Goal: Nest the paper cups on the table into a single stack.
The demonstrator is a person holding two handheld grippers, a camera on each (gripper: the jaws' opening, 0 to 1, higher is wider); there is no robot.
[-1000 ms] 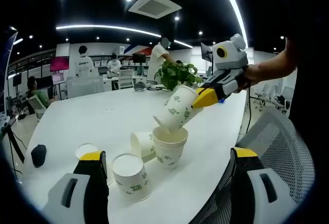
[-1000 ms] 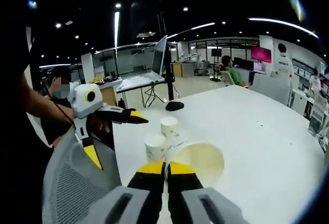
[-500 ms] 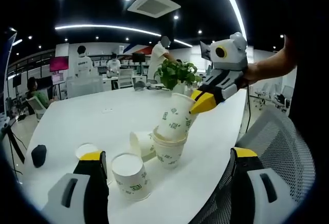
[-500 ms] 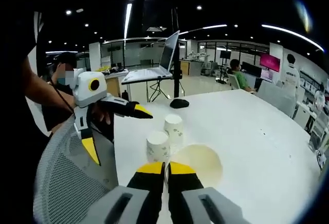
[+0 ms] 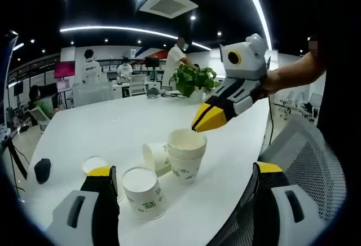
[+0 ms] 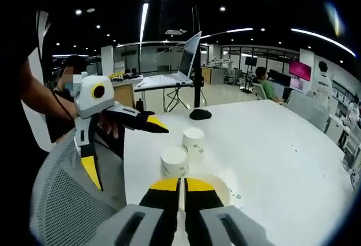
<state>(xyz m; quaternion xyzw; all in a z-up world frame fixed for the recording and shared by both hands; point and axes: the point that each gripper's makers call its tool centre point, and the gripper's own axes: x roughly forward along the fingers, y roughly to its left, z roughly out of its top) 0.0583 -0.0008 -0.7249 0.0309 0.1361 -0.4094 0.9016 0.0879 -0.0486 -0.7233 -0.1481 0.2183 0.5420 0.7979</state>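
Observation:
Two nested paper cups [image 5: 186,157] stand upright at the middle of the white table [image 5: 130,123]. My right gripper [image 5: 202,124] reaches in from the right, its yellow tips at the upper cup's rim. In the right gripper view its jaws [image 6: 181,187] are shut on that rim [image 6: 217,179]. A single cup [image 5: 142,192] stands upright between my left gripper's [image 5: 181,192] wide-open jaws. Another cup [image 5: 155,157] lies on its side behind the stack. A further cup [image 5: 94,165] is partly hidden by the left jaw. The open left gripper [image 6: 127,153] also appears beside two cups [image 6: 174,161].
A black mouse [image 5: 42,170] lies near the table's left edge. A potted plant [image 5: 194,79] stands at the far side. A mesh chair [image 5: 307,161] is at the near right edge. A laptop on a stand [image 6: 175,71] rises behind the table. People stand in the background.
The right gripper has lowered the tilted cup upright and fully into the standing cup, making a two-cup stack. The left gripper and the other cups have stayed where they were.

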